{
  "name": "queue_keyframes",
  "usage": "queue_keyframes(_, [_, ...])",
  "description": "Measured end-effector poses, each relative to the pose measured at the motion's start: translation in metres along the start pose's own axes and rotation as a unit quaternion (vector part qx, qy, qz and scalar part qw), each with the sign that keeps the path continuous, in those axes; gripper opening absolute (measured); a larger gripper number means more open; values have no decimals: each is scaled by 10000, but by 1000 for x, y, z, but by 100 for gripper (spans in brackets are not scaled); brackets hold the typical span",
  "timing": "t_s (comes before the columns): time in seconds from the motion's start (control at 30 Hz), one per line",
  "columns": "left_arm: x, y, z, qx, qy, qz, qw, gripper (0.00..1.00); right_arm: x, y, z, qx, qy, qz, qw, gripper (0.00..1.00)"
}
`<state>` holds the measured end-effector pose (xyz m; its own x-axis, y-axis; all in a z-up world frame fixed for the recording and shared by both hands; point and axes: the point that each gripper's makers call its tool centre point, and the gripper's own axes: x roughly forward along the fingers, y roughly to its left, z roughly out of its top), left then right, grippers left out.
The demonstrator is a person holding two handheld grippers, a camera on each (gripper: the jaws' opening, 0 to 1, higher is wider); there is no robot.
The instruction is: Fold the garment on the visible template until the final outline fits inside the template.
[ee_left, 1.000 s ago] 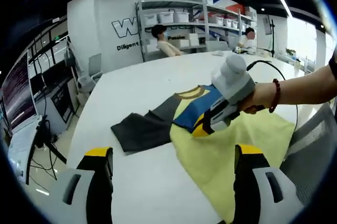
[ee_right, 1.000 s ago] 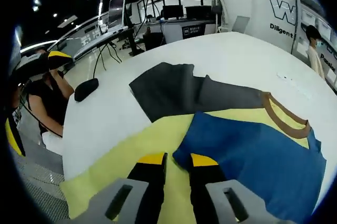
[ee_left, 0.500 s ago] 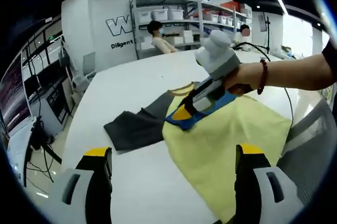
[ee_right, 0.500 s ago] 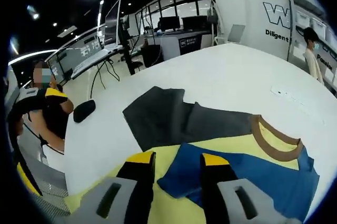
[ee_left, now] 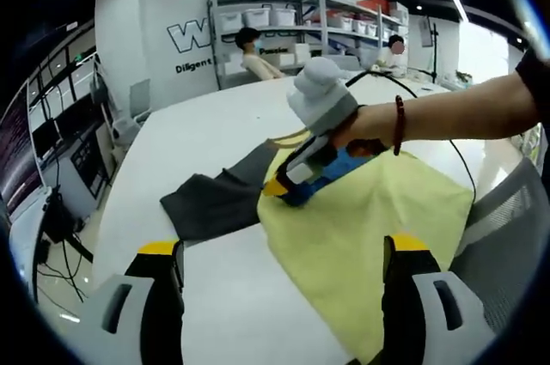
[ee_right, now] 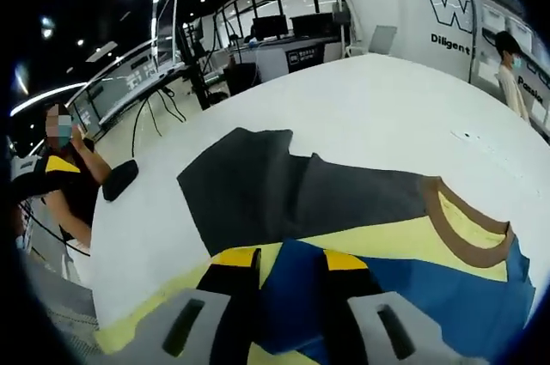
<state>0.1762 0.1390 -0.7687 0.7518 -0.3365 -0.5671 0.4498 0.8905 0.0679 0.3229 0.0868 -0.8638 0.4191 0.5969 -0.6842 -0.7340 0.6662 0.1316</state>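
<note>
A garment with a blue body (ee_left: 344,166), a dark grey part (ee_left: 210,202) and a brown collar (ee_right: 460,232) lies on a white table (ee_left: 198,133), partly over a yellow sheet (ee_left: 369,228). In the left gripper view a hand holds my right gripper (ee_left: 282,188) low over the sheet's near corner, shut on the blue edge. In the right gripper view that blue fabric (ee_right: 288,283) sits between my right gripper (ee_right: 290,264) jaws, next to the grey part (ee_right: 258,189). My left gripper (ee_left: 284,292) hangs open near the table's front edge, holding nothing.
A black mouse-like object (ee_right: 120,180) lies near the table edge beside a seated person (ee_right: 64,185). Two people sit behind the far edge by shelves (ee_left: 284,30). A cable (ee_left: 430,120) trails across the table. A grey chair (ee_left: 516,210) stands at the right.
My right gripper has moved toward the grey part, carrying the blue edge with it across the yellow sheet. Its jaws stand a little wider than one second ago. My left gripper stays open.
</note>
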Motion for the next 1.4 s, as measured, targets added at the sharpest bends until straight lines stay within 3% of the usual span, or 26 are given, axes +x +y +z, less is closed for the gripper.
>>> queue_keyframes(0.17, [2, -1, 2, -18, -32, -36, 10000, 97, 1, -2, 1, -19, -17, -121, 9999, 6])
queue_keyframes(0.33, [1, 0, 4, -10, -56, -33, 10000, 96, 3, -5, 2, -385, -20, -367, 9986, 0])
queue_keyframes(0.53, [-1, 3, 3, -64, -56, 15, 10000, 95, -1, -8, 4, -214, -62, -291, 9993, 0])
queue_keyframes(0.77, [0, 2, 6, -60, -100, 17, 9999, 95, -8, -1, 31, 106, -588, -82, 9982, 0])
queue_keyframes(1.03, [-1, 1, 4, -70, -63, 8, 10000, 95, 2, -3, 23, 271, -504, -66, 9983, 1])
queue_keyframes(1.3, [-1, 3, 5, -132, -67, 50, 9999, 99, -3, 4, 28, 358, -750, 86, 9965, 27])
queue_keyframes(1.4, [-1, 1, 6, -168, -68, 27, 9998, 99, -12, 2, 33, 372, -931, 75, 9949, 50])
